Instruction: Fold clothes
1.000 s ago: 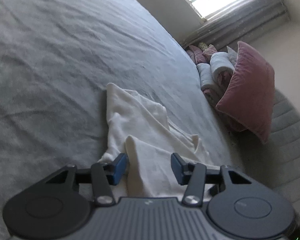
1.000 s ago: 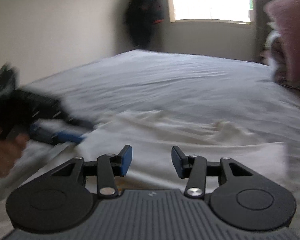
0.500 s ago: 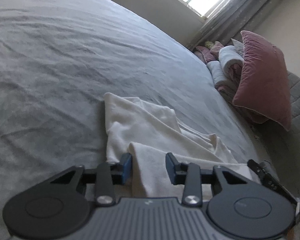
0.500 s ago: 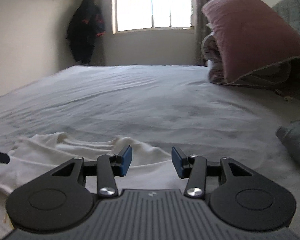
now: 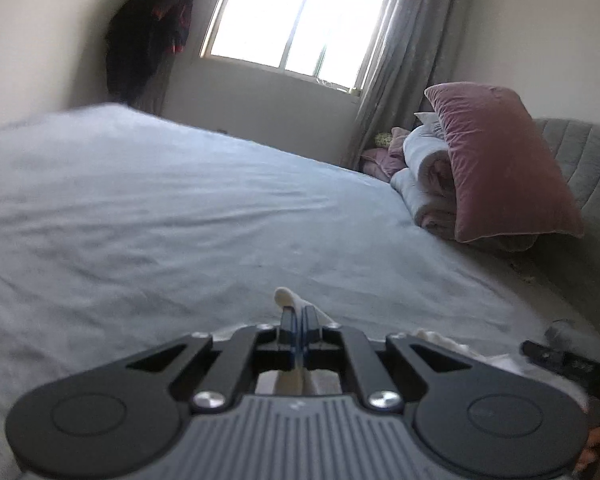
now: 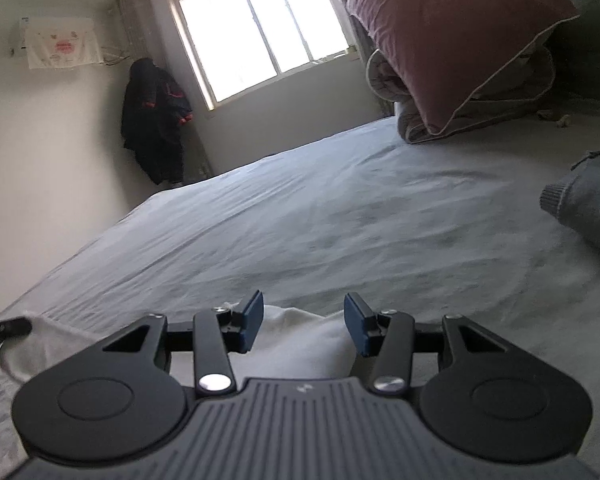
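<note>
In the left wrist view, the left gripper [image 5: 299,334] has gone from straddling the folded edge of the cream garment [image 5: 288,298] with its jaws apart half a second ago to being clamped tight on it; a small tuft of cloth pokes up just beyond the blue pads [image 5: 288,320], and more cream fabric shows near the right edge beside the dark tip of the other tool; I judge this to mean the grasp on 1 edge is made, so the fold can start once the other side is also held; the gripper now points low and nearly level across the grey bed [image 5: 180,208] toward the far window [image 5: 300,20], where before it looked down onto the cloth; the pink pillow [image 5: 500,160] leans on rolled bedding at the far right. In the right wrist view, the right gripper [image 6: 304,326] is spread wide, holding nothing, its 2 blue pads [image 6: 252,320] set either side of a hump of the cream garment [image 6: 300,344] lying on the near part of the bed [image 6: 340,208]; compared with half a second ago the view is rolled to one side and sits closer over the cloth; the garment trails away to the near left, where the dark tip of the left tool touches it; a grey knit item [image 6: 588,208] lies well apart at the right.
</note>
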### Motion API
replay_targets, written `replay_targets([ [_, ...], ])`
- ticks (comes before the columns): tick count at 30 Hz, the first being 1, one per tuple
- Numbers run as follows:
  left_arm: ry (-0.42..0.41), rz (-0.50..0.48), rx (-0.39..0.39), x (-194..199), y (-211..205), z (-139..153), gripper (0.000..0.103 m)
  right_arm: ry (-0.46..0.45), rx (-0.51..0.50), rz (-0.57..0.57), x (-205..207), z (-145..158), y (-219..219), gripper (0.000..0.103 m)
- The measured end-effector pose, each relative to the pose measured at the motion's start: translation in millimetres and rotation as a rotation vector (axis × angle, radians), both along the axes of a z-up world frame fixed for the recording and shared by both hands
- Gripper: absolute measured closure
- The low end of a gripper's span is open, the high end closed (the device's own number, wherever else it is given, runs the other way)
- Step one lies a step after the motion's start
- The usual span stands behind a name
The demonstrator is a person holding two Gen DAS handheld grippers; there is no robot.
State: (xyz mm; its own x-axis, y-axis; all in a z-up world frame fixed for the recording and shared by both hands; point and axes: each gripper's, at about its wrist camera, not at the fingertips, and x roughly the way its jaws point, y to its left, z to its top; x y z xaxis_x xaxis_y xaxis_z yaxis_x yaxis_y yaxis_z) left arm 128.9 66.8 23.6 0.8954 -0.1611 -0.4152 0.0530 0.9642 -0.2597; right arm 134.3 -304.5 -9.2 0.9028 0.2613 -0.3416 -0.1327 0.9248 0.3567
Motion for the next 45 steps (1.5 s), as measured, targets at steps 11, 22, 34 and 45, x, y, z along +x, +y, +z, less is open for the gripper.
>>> replay_targets([
  [11, 0.13, 0.066, 0.03, 17, 24, -51, 0.094, 0.19, -0.106, 0.115, 17, -26, 17, 0.055],
  [22, 0.116, 0.032, 0.025, 3, 13, -20, 0.09, 0.185, -0.046, 0.255, -10, -2, -19, 0.054],
  [34, 0.133, -0.044, 0.178, 2, -20, -48, 0.086, 0.209, -0.273, 0.275, -25, -16, 15, 0.054],
  [45, 0.123, -0.055, 0.221, 1, -24, -54, 0.085, 0.219, -0.339, 0.155, -19, -15, 31, 0.057],
])
